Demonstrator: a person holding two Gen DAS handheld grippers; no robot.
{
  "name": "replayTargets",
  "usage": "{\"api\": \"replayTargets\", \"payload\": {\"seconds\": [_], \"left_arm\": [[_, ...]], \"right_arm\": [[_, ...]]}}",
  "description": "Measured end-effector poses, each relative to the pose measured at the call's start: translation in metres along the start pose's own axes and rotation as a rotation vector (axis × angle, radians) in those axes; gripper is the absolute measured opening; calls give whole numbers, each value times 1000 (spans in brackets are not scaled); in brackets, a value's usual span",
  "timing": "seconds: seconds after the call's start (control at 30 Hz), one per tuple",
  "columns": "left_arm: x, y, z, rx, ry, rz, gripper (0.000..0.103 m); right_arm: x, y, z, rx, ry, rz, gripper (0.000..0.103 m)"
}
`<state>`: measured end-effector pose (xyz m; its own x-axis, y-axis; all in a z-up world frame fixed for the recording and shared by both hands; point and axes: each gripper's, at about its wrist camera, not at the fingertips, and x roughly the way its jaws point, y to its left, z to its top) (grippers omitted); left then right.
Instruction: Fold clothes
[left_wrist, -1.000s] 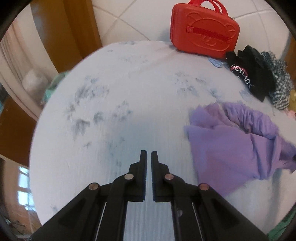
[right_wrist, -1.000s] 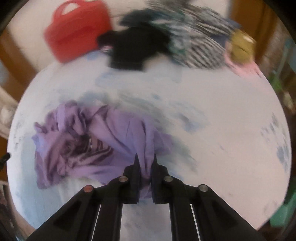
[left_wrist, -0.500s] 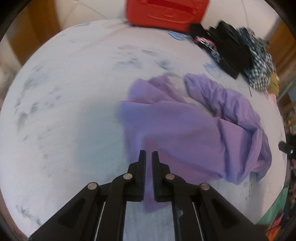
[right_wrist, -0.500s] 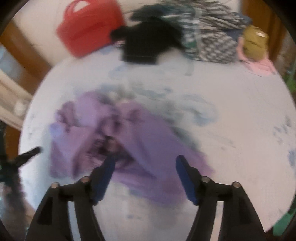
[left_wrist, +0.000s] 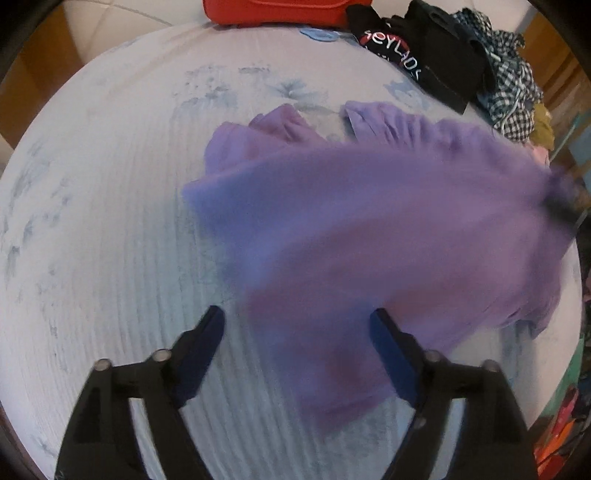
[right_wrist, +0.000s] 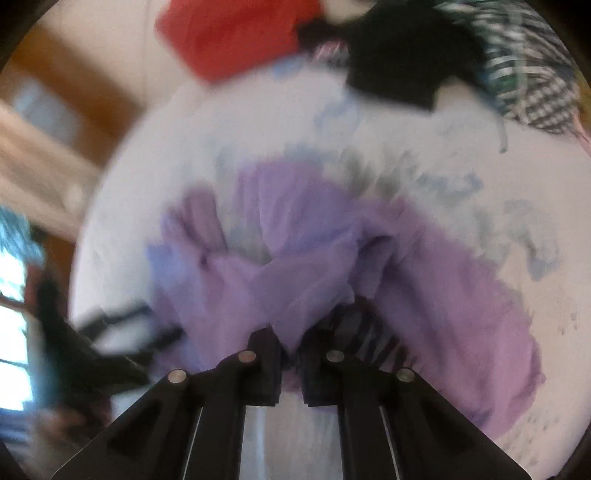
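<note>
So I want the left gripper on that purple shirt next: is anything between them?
Nothing visible. The left gripper is open with the purple shirt directly ahead, its near hem already between the fingers. The right gripper is shut on the shirt's other side.

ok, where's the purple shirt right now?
On the bed, center-right in the left wrist view, near side of the black clothes. The purple shirt fills the right view's middle, pinched by the right hand-held gripper.

- Left wrist view looks down and forward along its fingers (left_wrist: 214, 325), close above the bed (left_wrist: 103, 221).
- Right wrist view sits lower and nearer, blurred.
- Both share the purple garment (left_wrist: 369, 229) and red case (right_wrist: 236, 33).
</note>
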<state>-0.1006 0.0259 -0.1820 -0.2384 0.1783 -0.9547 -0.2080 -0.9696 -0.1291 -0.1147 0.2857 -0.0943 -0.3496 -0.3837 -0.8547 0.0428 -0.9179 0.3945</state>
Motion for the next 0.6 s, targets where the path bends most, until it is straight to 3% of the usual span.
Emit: {"api": "replayTargets", "payload": {"seconds": [0.13, 0.17, 0.23, 0.27, 0.3, 0.33, 0.37, 0.6], "left_arm": [[3, -5, 1, 15, 5, 8, 70], [1, -5, 1, 6, 1, -5, 70], [-9, -7, 7, -10, -36, -52, 70], [-15, -9, 10, -13, -57, -72, 70], [-19, -13, 14, -9, -75, -83, 71], [-24, -19, 18, 1, -92, -95, 79], [-28, -29, 21, 23, -108, -108, 83], [-18, -114, 41, 198, -141, -103, 83]], "right_arm": [[-67, -64, 16, 172, -165, -73, 8], [-80, -81, 14, 208, -174, -109, 10], [-95, -109, 6, 256, -162, -187, 30], [-99, -120, 1, 265, -149, -229, 36], [-103, -130, -5, 274, -136, -270, 37], [-106, -140, -11, 283, -125, -285, 37], [-108, -147, -19, 296, -116, -270, 37], [-100, -169, -51, 351, -75, -207, 38]]}}
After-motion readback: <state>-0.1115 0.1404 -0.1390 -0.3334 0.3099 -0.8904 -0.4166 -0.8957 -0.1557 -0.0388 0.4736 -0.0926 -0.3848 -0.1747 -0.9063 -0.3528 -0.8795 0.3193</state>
